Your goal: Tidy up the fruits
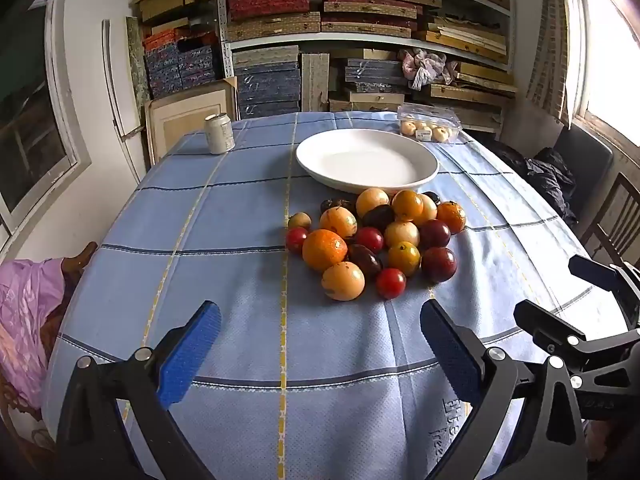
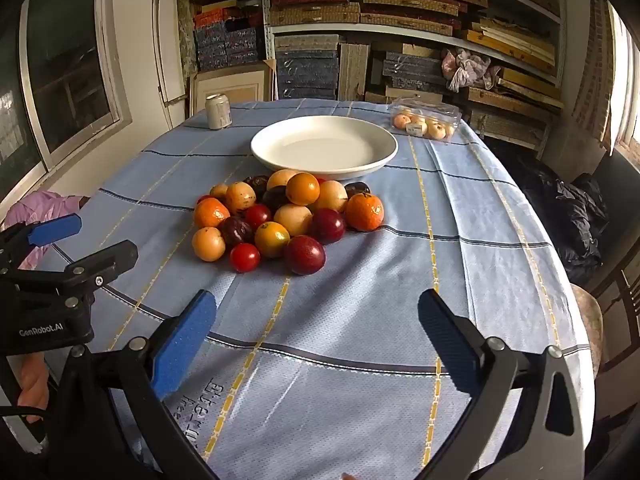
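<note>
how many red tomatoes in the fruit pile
3 small round red tomatoes: one at the near edge of the pile, one in its middle, one on its left edge. More may be hidden.

Storeroom with daylight

Box-stacked shelves (image 1: 360,28) at 12 o'clock; bright window (image 1: 608,60) at 2; white wall (image 1: 100,92) at 10.

Glossy white ceramic plate (image 1: 366,160); matt woven blue cloth (image 1: 240,320); smooth-skinned shiny fruits (image 1: 376,240); metal can (image 1: 219,133); clear plastic box (image 1: 429,123); rough blue pads (image 1: 192,354).
</note>
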A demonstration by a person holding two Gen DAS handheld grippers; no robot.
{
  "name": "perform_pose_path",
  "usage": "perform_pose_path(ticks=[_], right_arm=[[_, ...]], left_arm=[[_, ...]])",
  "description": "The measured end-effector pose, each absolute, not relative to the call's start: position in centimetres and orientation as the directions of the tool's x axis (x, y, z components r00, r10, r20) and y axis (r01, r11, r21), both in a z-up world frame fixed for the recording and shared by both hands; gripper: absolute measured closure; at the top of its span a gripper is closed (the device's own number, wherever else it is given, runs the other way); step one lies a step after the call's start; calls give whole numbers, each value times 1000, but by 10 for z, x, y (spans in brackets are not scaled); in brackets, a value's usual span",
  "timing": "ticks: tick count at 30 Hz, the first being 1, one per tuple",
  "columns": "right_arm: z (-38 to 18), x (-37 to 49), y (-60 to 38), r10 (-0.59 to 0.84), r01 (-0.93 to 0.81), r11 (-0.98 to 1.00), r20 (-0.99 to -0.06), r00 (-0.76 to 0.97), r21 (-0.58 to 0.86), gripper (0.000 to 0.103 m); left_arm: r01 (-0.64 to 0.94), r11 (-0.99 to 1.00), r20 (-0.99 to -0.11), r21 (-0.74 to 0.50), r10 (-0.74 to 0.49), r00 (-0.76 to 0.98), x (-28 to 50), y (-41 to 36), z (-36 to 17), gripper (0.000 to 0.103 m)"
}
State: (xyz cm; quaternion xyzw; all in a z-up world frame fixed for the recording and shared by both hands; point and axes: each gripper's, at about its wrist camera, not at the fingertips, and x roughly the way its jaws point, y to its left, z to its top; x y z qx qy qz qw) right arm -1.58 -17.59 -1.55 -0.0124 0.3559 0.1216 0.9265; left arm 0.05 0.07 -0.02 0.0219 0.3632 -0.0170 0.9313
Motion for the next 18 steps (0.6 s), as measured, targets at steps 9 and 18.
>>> perform_pose_path(ticks=[9,18], right_arm=[[-16,-15,-174,202,-235,971,-675,709,44,4],[-16,-16,-176,218,-233,970,-659,720,67,4]], left_arm=[[57,997,-667,46,-12,745,-1,0,0,3],[30,999,-678,37,3,735,3,3,-3,3]])
